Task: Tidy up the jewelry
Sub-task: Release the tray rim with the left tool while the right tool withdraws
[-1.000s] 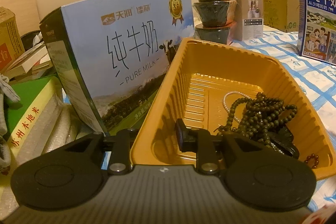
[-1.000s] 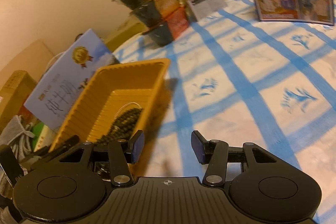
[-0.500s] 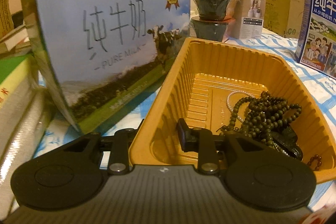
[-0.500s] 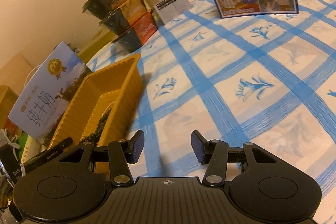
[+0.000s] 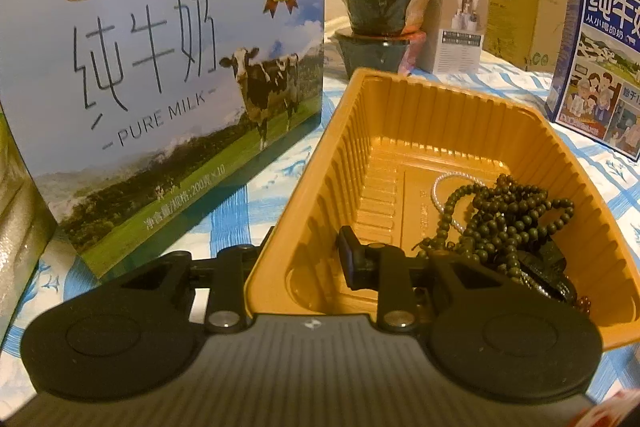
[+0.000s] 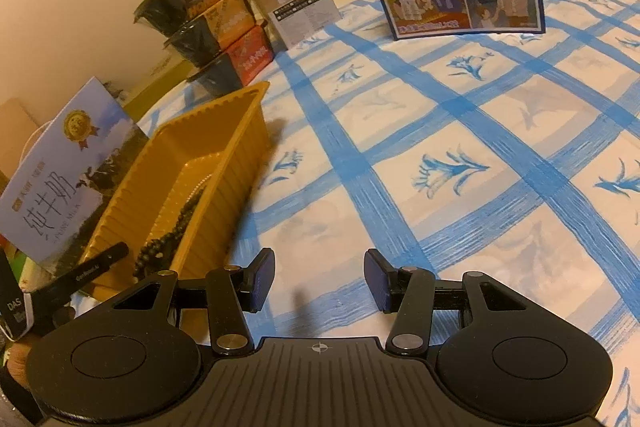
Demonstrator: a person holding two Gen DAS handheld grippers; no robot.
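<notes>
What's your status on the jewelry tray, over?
Left gripper clamped on yellow tray near wall. Right gripper open, empty, over tablecloth. Dark bead strands and pearl strand in tray. Milk box stands close beside tray.

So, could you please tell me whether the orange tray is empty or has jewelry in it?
Not empty. The orange tray holds a heap of dark green beads and a thin pearl strand at its near right end; the rest is bare.

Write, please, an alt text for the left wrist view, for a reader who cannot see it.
The left gripper straddles the near-left wall of a yellow plastic tray, one finger inside it and the other outside. In the tray lie a pile of dark bead strings and a thin white bead chain. A blue milk carton stands to the left on a blue-checked cloth.
</notes>
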